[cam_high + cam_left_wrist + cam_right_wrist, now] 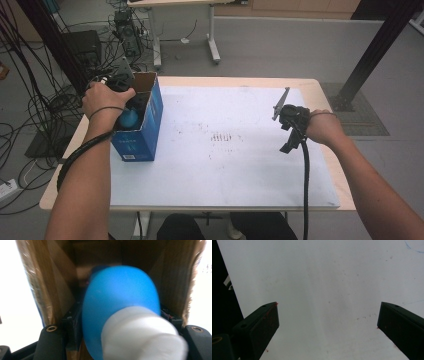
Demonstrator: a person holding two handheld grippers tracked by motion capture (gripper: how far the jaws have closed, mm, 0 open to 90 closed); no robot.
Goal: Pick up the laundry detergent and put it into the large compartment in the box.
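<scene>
A blue bulb-shaped object point(120, 295) with a white end point(142, 337) sits inside an open blue cardboard box point(142, 135) at the table's left side. In the high view its blue body point(128, 119) shows just under the person's left hand. My left gripper point(121, 318) reaches down into the box, its black jaws tight against both sides of the object. My right gripper point(291, 135) hovers over the right part of the white mat point(225, 165). In the right gripper view its jaws stand wide apart point(329, 307) with only the mat between them.
The box's brown inner walls point(60, 285) close in around the left gripper. The wooden table point(320, 90) ends just past the mat. Cables and black equipment point(85, 47) lie on the floor to the left, and another table's legs point(212, 45) stand behind.
</scene>
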